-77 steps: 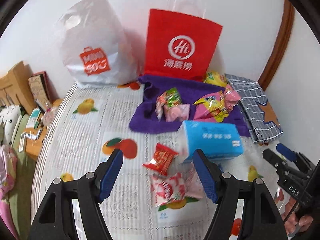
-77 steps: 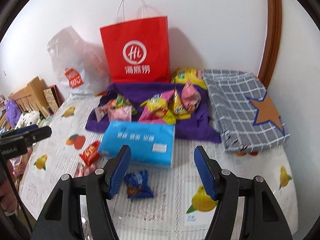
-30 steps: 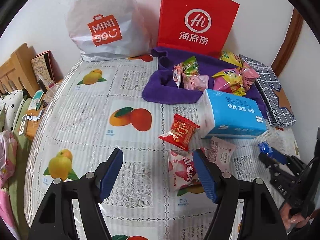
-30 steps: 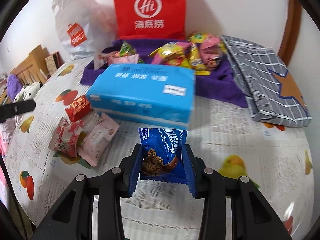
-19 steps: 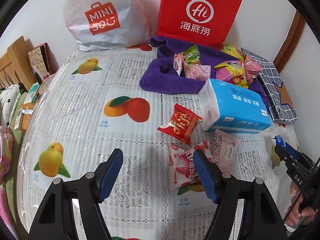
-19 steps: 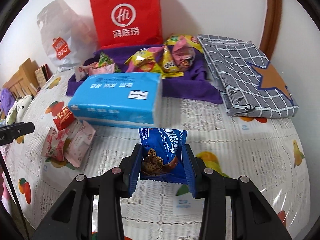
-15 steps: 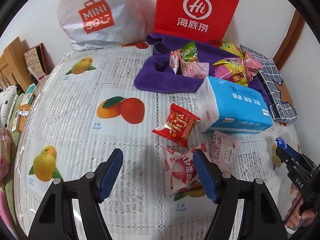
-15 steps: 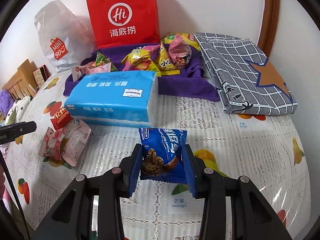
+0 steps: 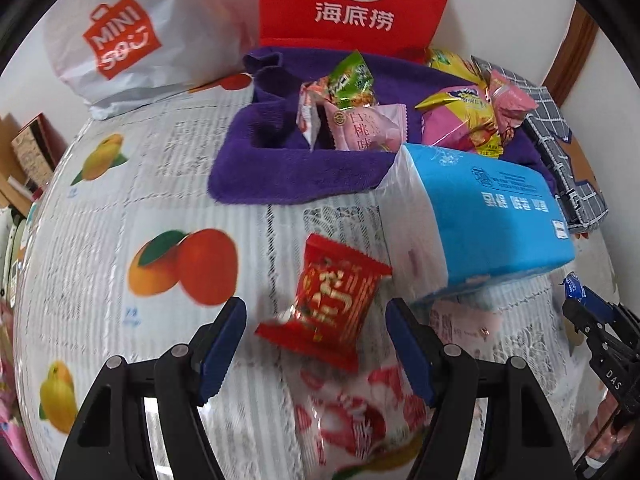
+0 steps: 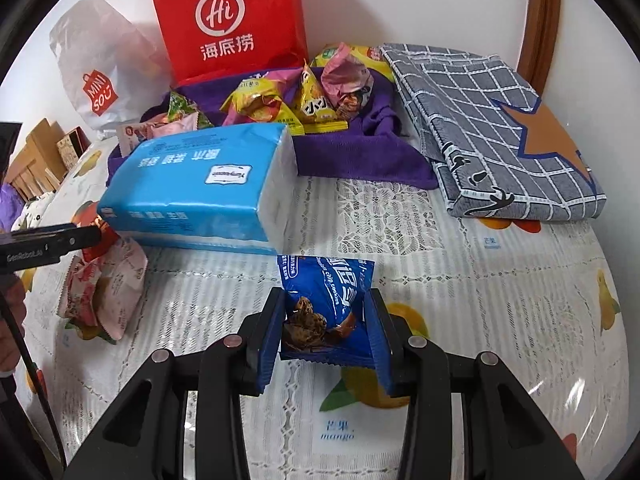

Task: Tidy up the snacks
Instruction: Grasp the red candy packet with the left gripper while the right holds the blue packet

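Gripping a blue cookie packet (image 10: 326, 312) lifted since 1 second ago, the right gripper (image 10: 326, 332) holds it clenched between its jaws. The left gripper (image 9: 316, 344), jaws spread and empty, has dropped toward the red snack packet (image 9: 326, 312), now just ahead between them. Likely next: both go to the purple cloth (image 9: 280, 176) beyond.

Table (image 10: 500, 320) was covered with a white lace-pattern cloth printed with fruit under clear plastic. Directly on it: purple towel (image 10: 360, 160) at the back with snack packets piled on top, blue tissue pack (image 10: 200, 188) just in front of the towel, folded grey checked cloth (image 10: 480, 120) on the right. Red snack packet (image 9: 332, 304) and pink packets (image 10: 104, 292) lay beside the tissue pack. Red paper bag (image 10: 232, 20) and white plastic bag (image 10: 100, 60) stood against the wall.
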`<state>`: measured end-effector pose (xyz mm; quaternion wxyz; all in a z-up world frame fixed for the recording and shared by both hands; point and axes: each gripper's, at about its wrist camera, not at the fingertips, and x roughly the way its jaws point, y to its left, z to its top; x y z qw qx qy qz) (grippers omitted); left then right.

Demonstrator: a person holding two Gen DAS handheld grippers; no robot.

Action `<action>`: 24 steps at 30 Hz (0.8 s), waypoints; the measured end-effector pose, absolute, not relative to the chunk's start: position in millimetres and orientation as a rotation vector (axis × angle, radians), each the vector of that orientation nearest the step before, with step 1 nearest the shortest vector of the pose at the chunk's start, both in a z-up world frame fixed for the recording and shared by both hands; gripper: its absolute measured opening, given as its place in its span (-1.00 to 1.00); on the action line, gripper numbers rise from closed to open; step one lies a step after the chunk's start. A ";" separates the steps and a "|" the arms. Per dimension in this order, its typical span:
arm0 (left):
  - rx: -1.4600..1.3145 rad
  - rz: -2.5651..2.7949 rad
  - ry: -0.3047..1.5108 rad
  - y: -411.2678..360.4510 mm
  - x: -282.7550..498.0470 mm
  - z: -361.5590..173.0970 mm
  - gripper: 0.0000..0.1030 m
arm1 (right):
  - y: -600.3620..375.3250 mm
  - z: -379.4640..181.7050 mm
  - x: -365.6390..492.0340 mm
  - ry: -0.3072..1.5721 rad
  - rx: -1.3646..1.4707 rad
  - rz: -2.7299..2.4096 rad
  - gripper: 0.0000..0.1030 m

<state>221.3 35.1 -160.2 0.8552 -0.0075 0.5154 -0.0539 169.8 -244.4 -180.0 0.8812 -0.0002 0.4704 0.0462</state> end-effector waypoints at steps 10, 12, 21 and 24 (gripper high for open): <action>0.043 -0.102 1.092 28.7 231.5 -168.5 -0.24 | -247.8 -179.7 186.2 0.992 -0.002 0.095 -0.22; 0.021 -0.112 1.089 33.8 227.6 -164.2 -0.27 | -247.3 -177.4 186.6 0.990 0.011 0.101 -0.22; -0.035 -0.079 1.048 51.2 202.7 -137.0 -0.27 | -237.2 -154.8 174.5 0.943 0.016 0.113 -0.22; -0.067 -0.077 1.044 55.2 194.3 -127.6 -0.27 | -233.7 -143.9 167.0 0.921 0.019 0.117 -0.22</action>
